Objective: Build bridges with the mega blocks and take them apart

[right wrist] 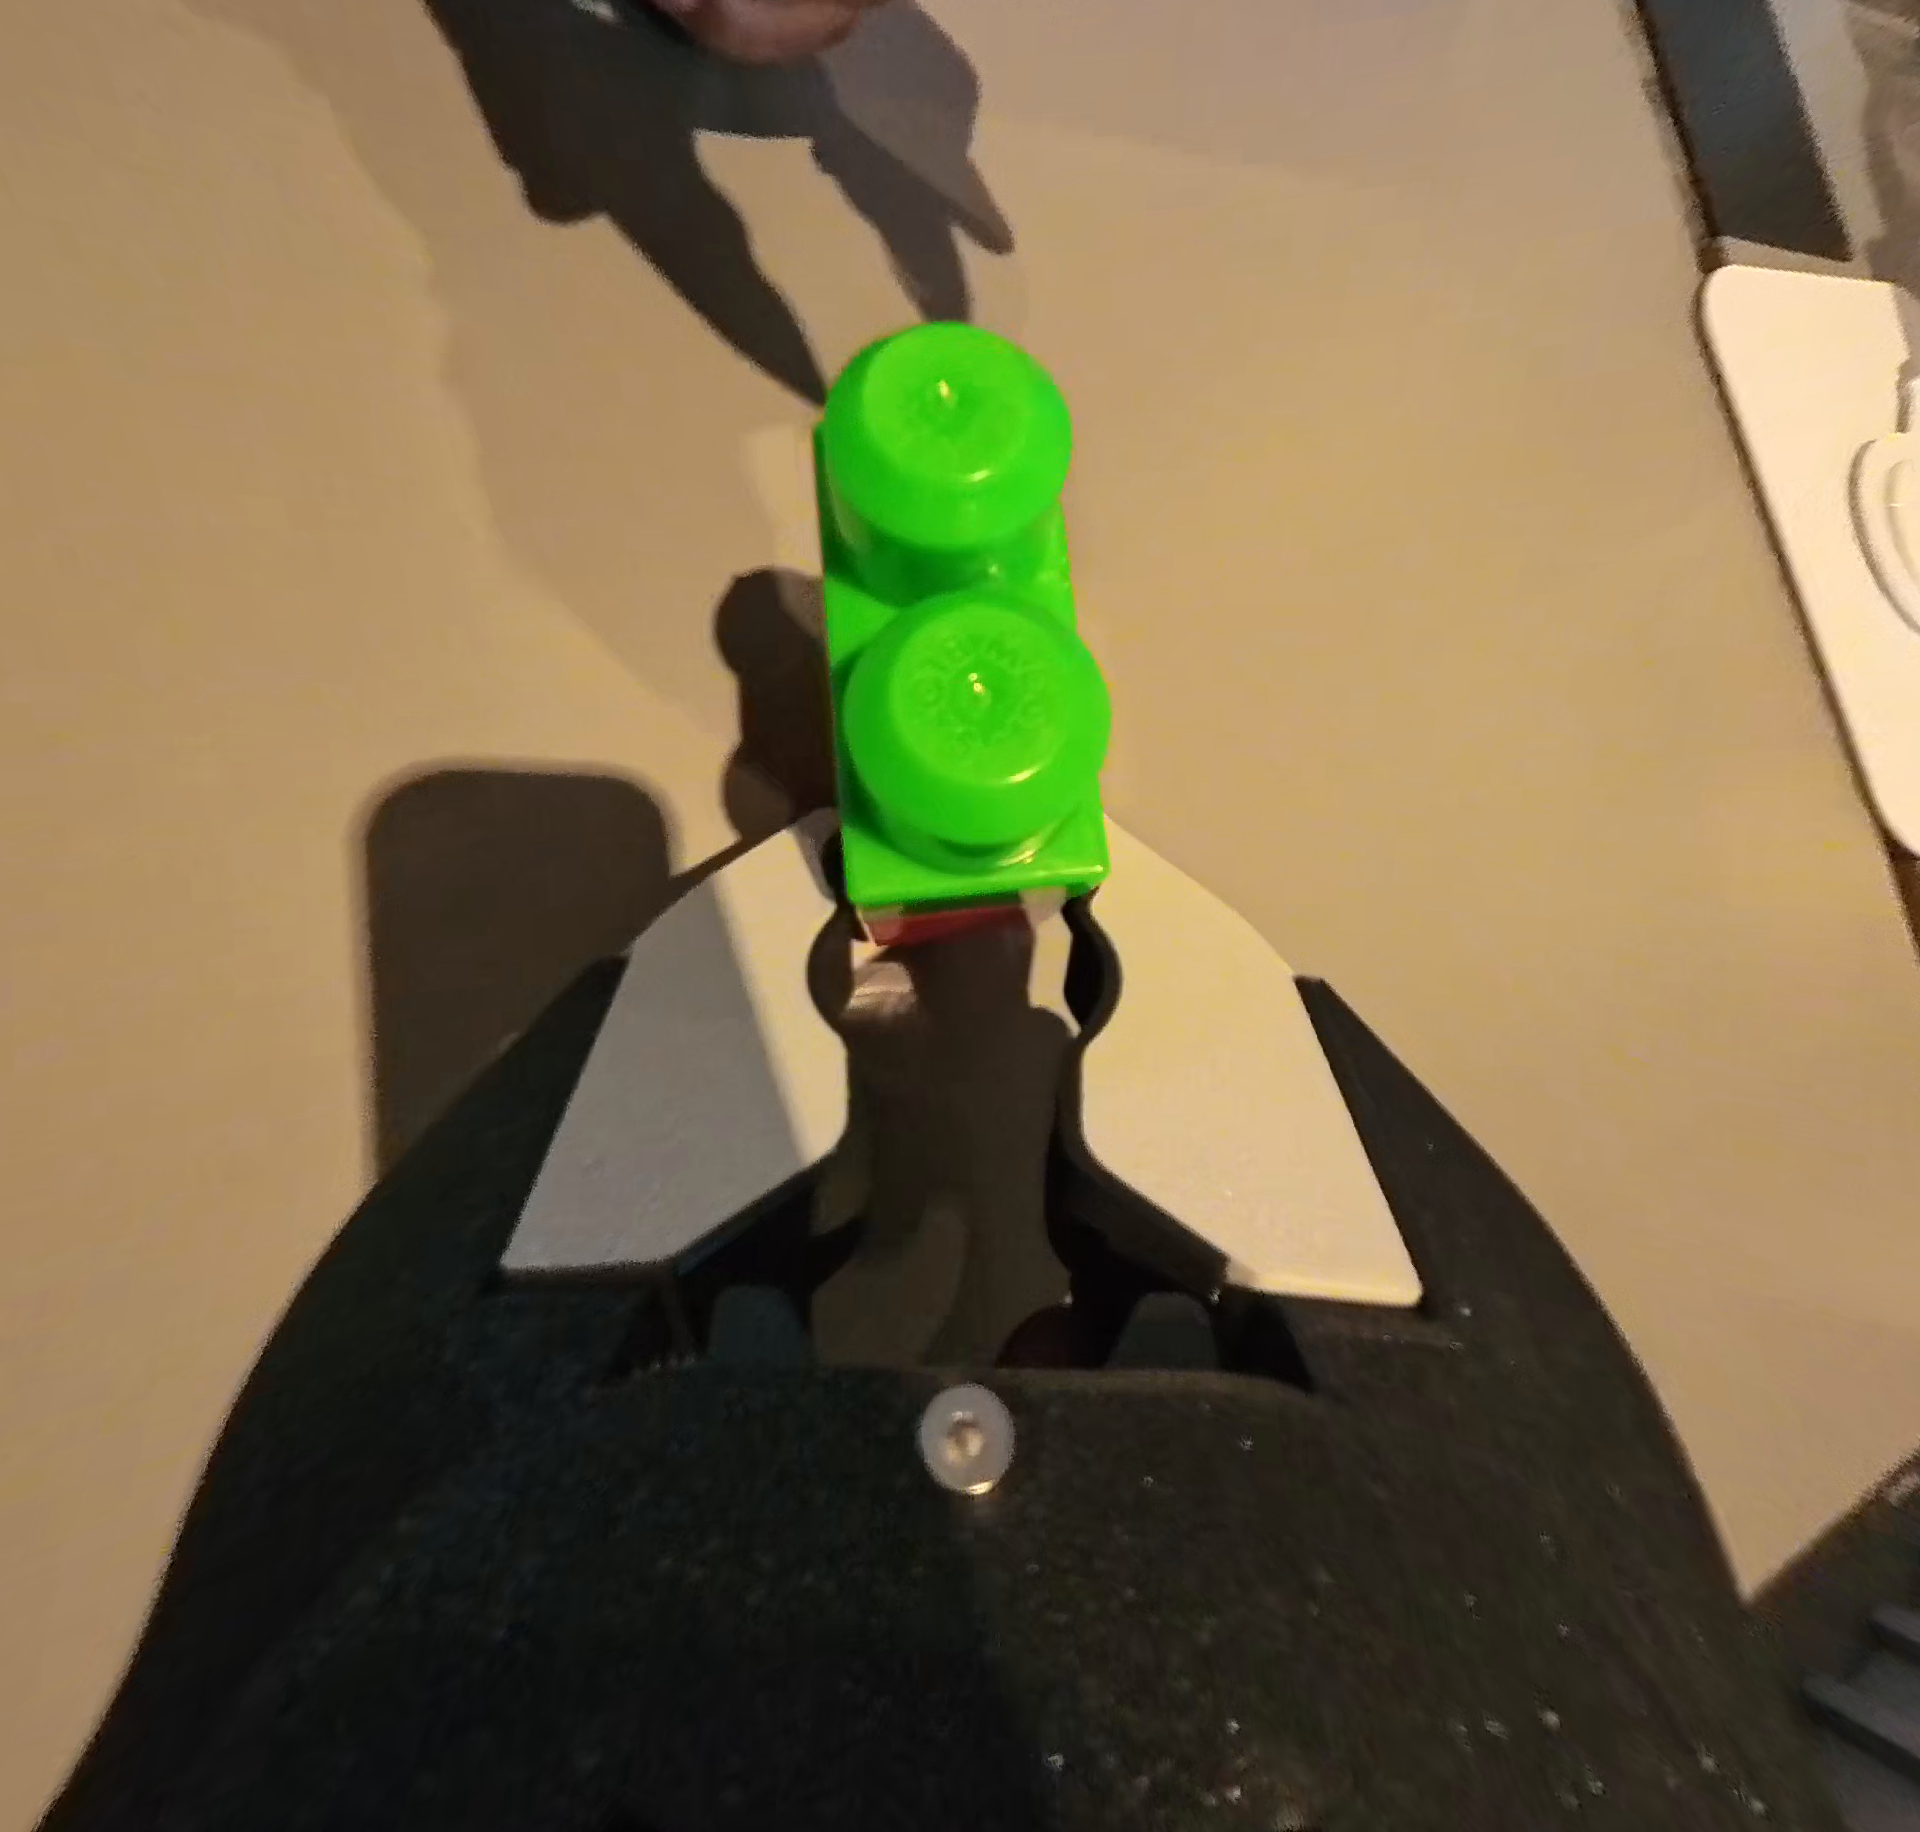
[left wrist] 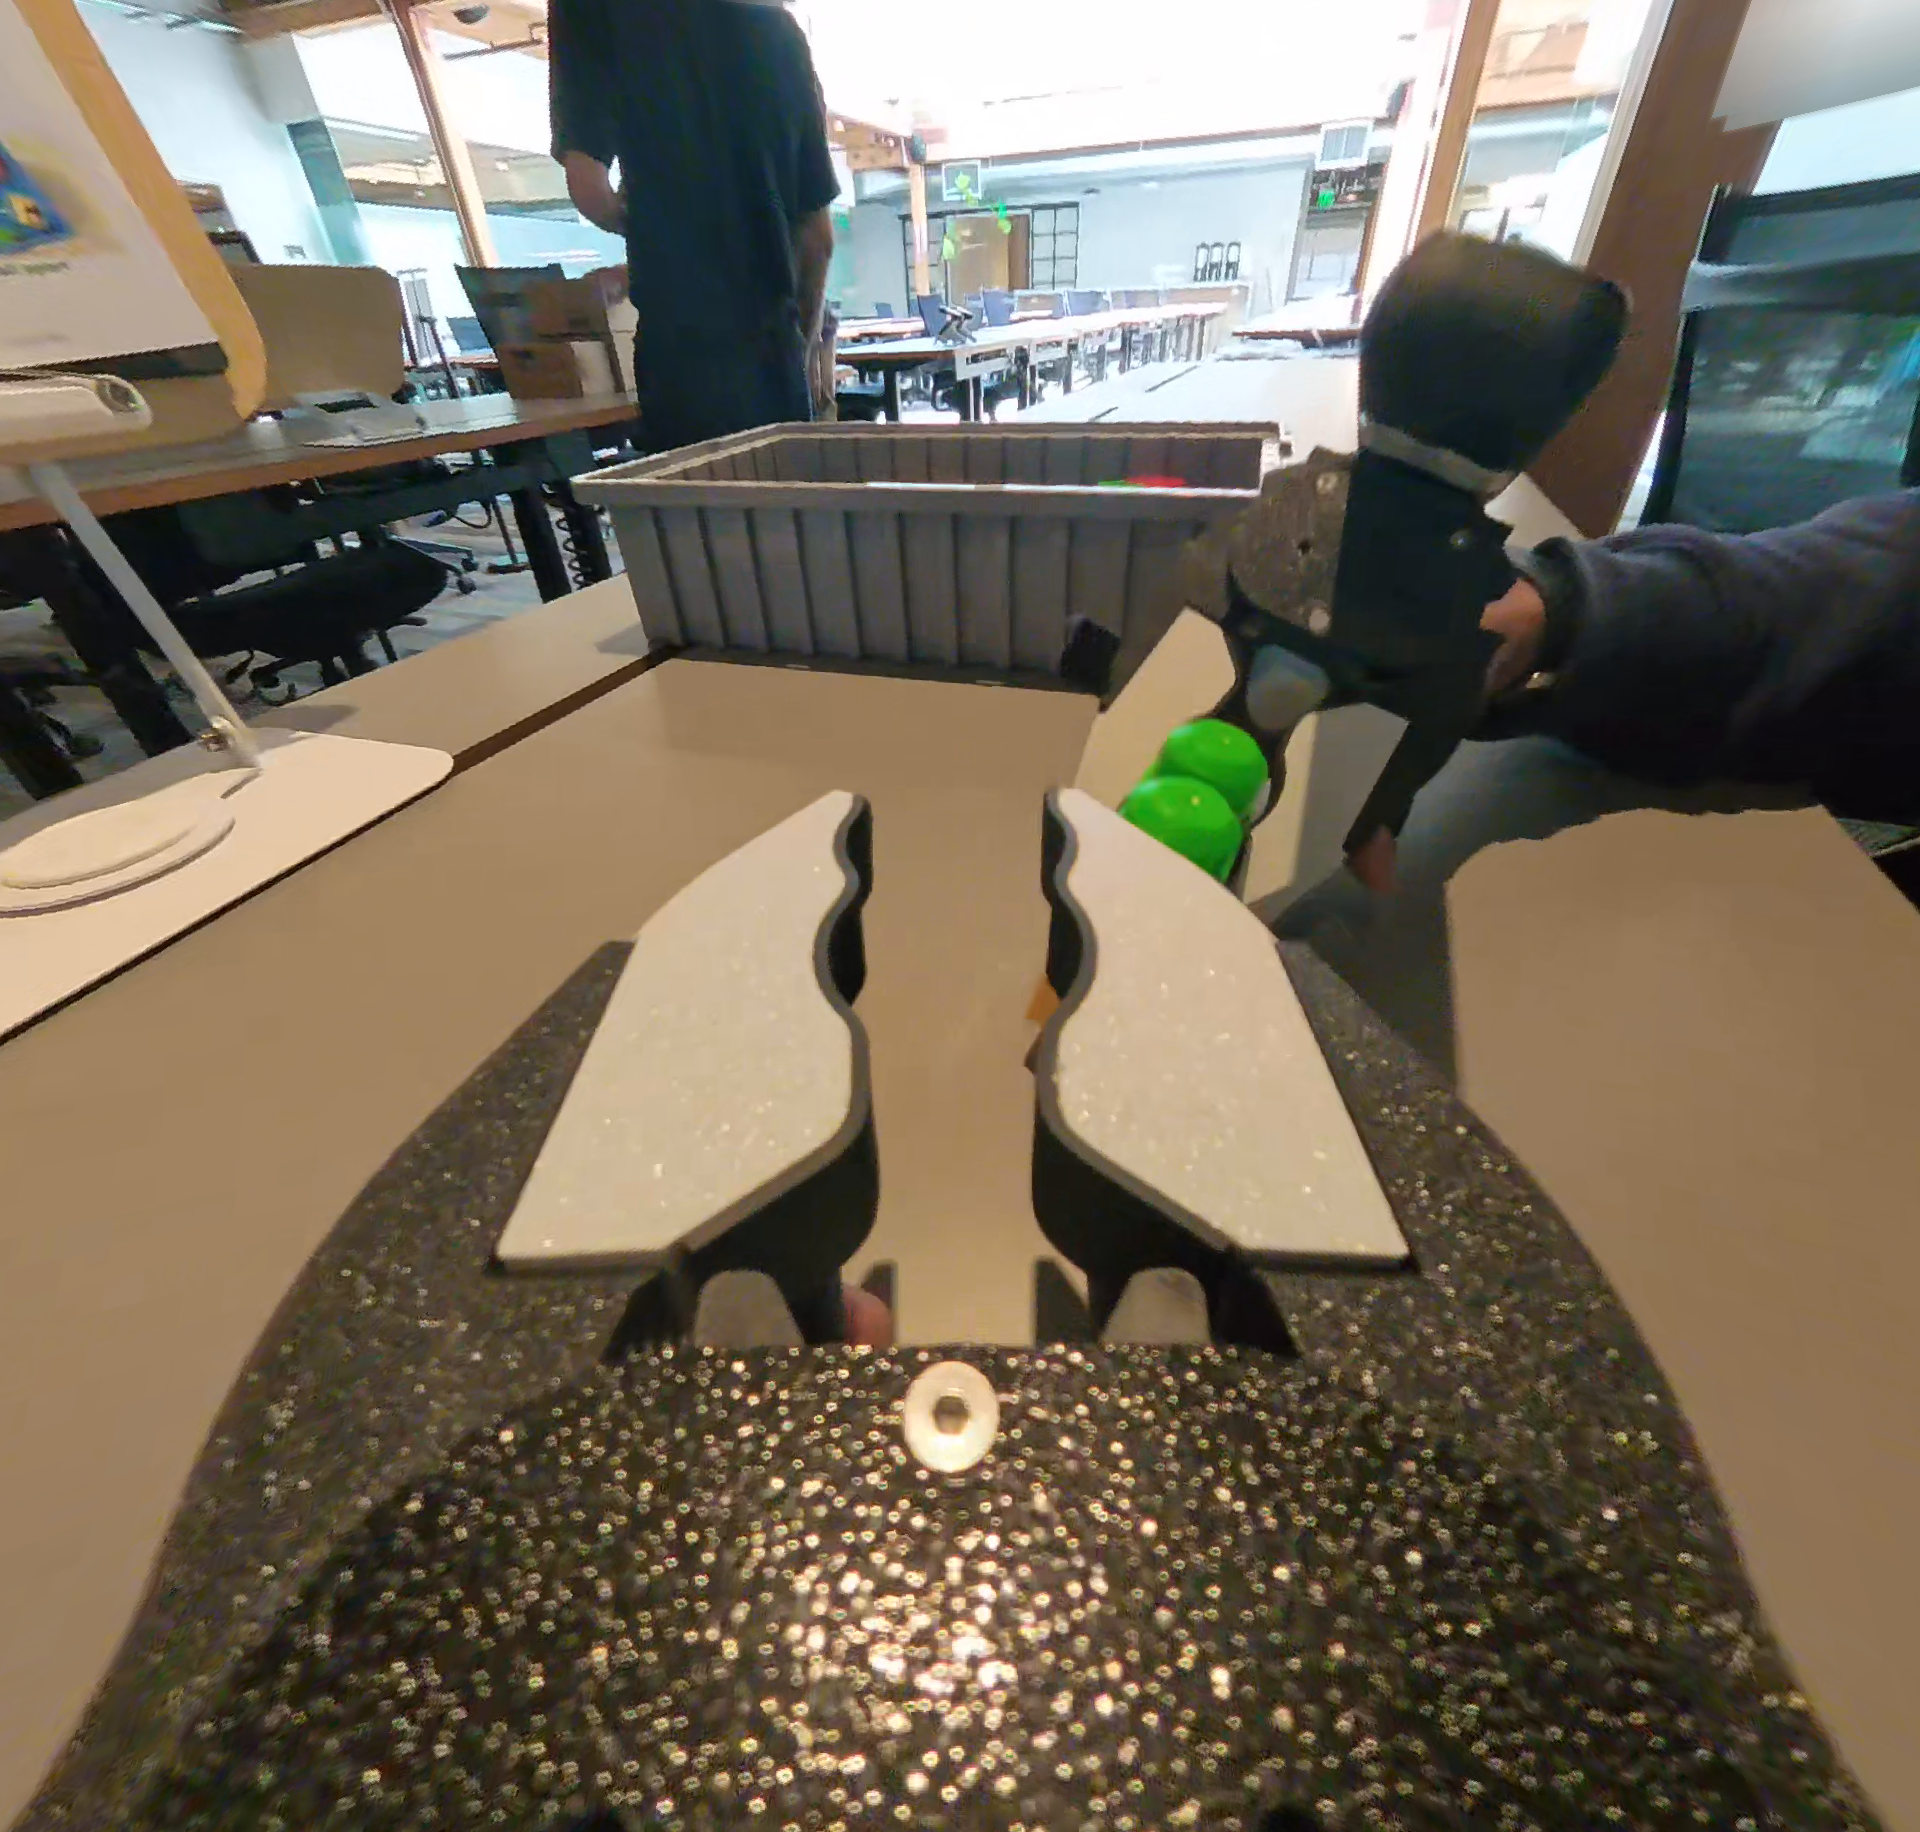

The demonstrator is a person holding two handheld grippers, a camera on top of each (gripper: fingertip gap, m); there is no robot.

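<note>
Two grippers are in play: the left gripper (left wrist: 956, 847), its fingers parted over bare table, and the right gripper (right wrist: 961, 909), clamped on a block. One green block (right wrist: 961, 639) with two round studs shows there, and a sliver of one red piece (right wrist: 940, 925) sits directly under the green block. One grey bin (left wrist: 914, 546) stands beyond the green block, holding at least one red block (left wrist: 1143, 481). One person (left wrist: 707, 172) stands behind the bin.
</note>
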